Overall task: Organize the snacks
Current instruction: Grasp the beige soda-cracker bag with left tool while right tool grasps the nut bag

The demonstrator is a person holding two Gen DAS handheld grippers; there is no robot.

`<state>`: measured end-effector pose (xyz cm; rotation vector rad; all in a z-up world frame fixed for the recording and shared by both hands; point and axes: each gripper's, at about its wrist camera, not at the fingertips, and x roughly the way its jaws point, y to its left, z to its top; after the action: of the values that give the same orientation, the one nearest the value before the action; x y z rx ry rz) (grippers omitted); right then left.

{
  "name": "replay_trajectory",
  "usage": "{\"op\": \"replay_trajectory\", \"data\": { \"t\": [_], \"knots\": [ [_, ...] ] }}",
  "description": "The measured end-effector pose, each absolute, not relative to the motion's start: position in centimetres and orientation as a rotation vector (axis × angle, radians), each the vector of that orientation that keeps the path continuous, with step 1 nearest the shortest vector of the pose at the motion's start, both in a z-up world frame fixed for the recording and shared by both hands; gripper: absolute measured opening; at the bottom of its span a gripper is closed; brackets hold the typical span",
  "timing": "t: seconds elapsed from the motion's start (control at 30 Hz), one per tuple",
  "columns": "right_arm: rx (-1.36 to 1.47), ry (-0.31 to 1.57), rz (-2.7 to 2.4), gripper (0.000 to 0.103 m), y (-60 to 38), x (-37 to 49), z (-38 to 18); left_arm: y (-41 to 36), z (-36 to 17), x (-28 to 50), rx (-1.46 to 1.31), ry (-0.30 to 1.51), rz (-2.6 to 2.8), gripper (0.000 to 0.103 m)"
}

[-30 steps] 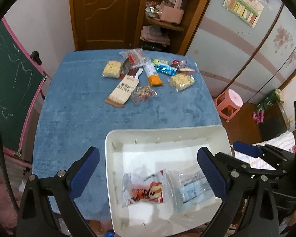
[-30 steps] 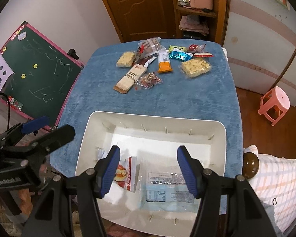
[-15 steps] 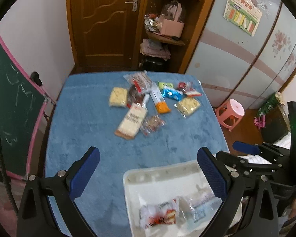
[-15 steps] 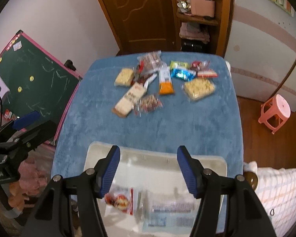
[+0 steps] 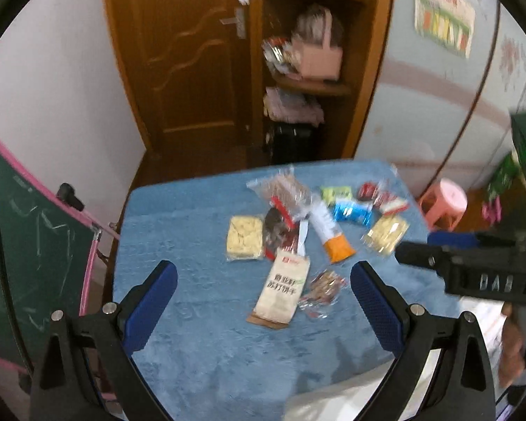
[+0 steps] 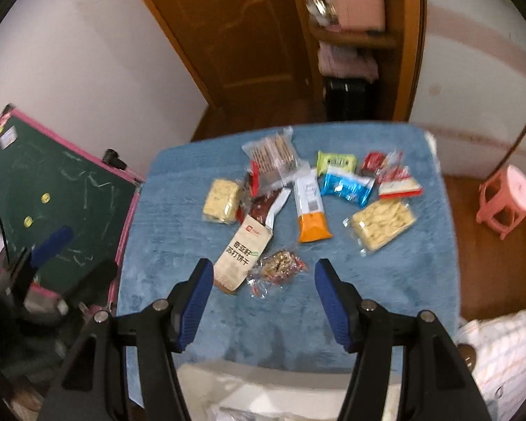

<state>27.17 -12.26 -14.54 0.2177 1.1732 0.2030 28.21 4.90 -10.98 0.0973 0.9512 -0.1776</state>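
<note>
Several snack packets lie on the far half of the blue table (image 5: 200, 343): a tan cracker pack (image 5: 280, 289) (image 6: 240, 254), a small clear nut packet (image 5: 321, 287) (image 6: 278, 268), an orange-ended bar (image 6: 310, 207), a yellow biscuit bag (image 6: 382, 226), a pale square cake (image 6: 221, 200), a blue packet (image 6: 347, 186). The white bin (image 6: 298, 393) sits at the near edge, its rim showing low in both views (image 5: 333, 401). My left gripper (image 5: 263, 301) is open and empty above the table. My right gripper (image 6: 263, 298) is open and empty, just short of the nut packet.
A green chalkboard (image 6: 52, 189) stands left of the table. A pink stool (image 6: 505, 203) stands on the floor to the right. A wooden door (image 5: 193, 63) and shelves (image 5: 308, 70) are behind the table. The right gripper's body (image 5: 473, 270) shows in the left view.
Both grippers have lifted and tilted away from the bin toward the far snacks. The bin and its packets have slid almost out of view at the bottom.
</note>
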Motion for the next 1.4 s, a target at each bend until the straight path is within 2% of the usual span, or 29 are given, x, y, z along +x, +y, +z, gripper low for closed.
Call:
{"op": "replay_trajectory", "data": {
  "t": [0.23,0.33,0.5,0.63,0.67,0.77,0.87,0.93,1.0,1.4],
  "knots": [
    [0.273,1.37,0.156,0.061,-11.0,31.5,-24.5,2.4,-20.9,30.9,0.228,1.112,-0.228,0.099],
    [0.294,1.437,0.133,0.061,-10.8,32.3,-28.4,1.7,-23.4,31.3,0.249,1.147,-0.247,0.099],
    [0.309,1.491,0.102,0.061,-10.3,33.0,-32.1,1.2,-26.0,32.0,0.261,1.179,-0.26,0.099],
    [0.32,1.466,0.108,0.06,-9.7,33.1,-32.6,1.4,-27.2,32.8,0.238,1.199,-0.26,0.099],
    [0.311,1.465,0.119,0.052,-9.6,33.2,-32.5,1.6,-27.4,33.0,0.229,1.205,-0.256,0.099],
    [0.265,1.455,0.149,0.043,-9.1,33.1,-32.1,2.0,-28.1,33.7,0.195,1.224,-0.244,0.099],
    [0.266,1.441,0.155,0.018,-9.5,32.9,-31.3,2.2,-28.8,34.3,0.14,1.247,-0.254,0.099],
    [0.284,1.446,0.15,0.012,-10.1,33.2,-31.0,1.9,-29.4,34.7,0.14,1.258,-0.244,0.099],
    [0.284,1.433,0.156,0.0,-10.5,33.3,-30.8,1.6,-30.1,34.9,0.137,1.268,-0.24,0.099],
    [0.24,1.481,0.13,0.0,-13.2,32.4,-31.0,2.6,-33.5,36.6,0.063,1.357,-0.203,0.099]
  ]
}}
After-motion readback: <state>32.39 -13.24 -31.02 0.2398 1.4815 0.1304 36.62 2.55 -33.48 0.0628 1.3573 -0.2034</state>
